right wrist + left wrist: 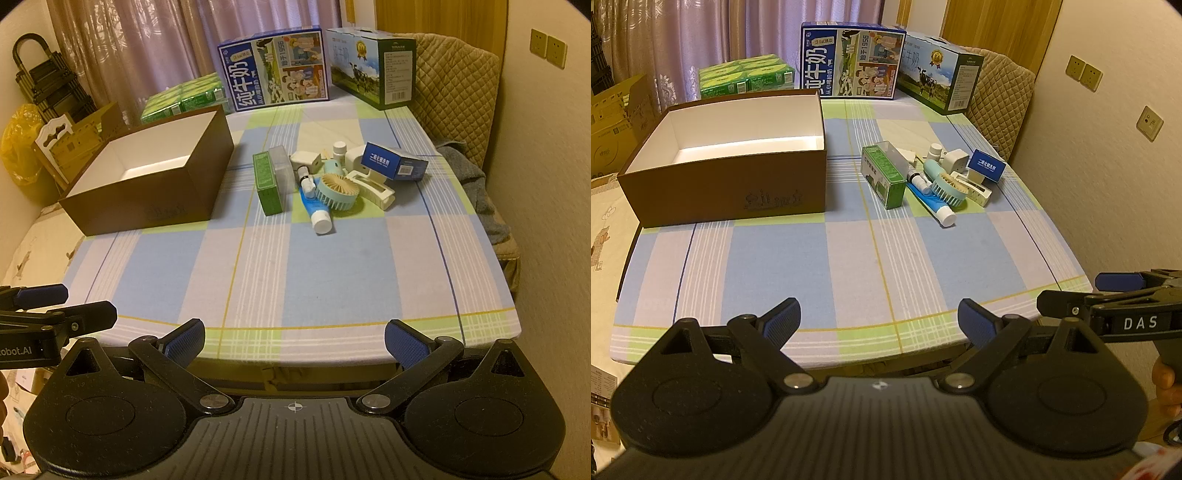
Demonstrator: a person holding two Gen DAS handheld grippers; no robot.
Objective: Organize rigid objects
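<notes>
A pile of small rigid items lies on the checked tablecloth: a green box [881,177] [267,182], a blue tube with a white cap [932,205] [316,210], a teal mini fan [947,186] [337,191], a white clip [373,186], a blue carton [986,166] [393,161], white adapters and a small bottle. An open brown box [731,184] [147,177] with a white, empty inside stands left of the pile. My left gripper [879,319] and right gripper [293,338] are both open and empty at the table's near edge, far from the pile.
Two milk cartons [849,61] [373,66] and green packs [746,77] stand along the table's far edge. A quilted chair [454,81] and the wall are at right. Cardboard boxes [617,118] stand at left. The tablecloth [332,266] lies between the grippers and the pile.
</notes>
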